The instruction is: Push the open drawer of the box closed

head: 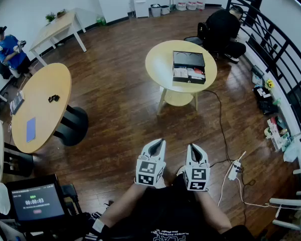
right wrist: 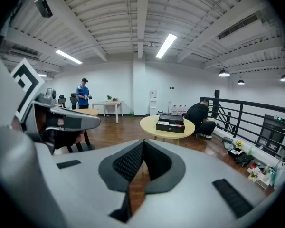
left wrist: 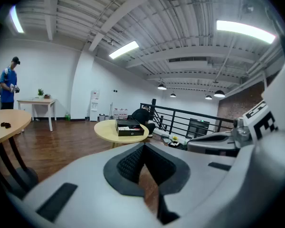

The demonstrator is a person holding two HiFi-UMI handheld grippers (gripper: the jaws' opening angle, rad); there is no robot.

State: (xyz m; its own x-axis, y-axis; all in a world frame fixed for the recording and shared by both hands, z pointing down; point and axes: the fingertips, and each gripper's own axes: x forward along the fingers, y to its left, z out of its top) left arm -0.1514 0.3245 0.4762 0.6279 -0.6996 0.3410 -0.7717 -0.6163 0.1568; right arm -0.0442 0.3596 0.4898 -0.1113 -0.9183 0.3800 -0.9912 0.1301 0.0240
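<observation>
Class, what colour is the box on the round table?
The box is black; the head view shows it best.

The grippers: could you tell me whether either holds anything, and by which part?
Nothing is held: left gripper and right gripper are both shut, empty, far from the box.

The left gripper (head: 160, 141) and right gripper (head: 192, 146) lie side by side, close before the holder's body. Ahead of them and well apart, a round pale wooden bench (head: 160, 67) stands on the dark wooden floor (head: 115, 109). On its right half sits a flat black box (head: 188, 58), and its open drawer (head: 189, 75) juts from the near side, toward the grippers. Behind the bench, to the right, a person in black (head: 223, 26) crouches beside the black metal railing (head: 278, 54) along the right. A white power strip (head: 234, 170) lies on the floor right of the grippers. A long oval wooden bench (head: 40, 97) stands at the left, with a rectangular wooden bench (head: 55, 26) beyond it.
</observation>
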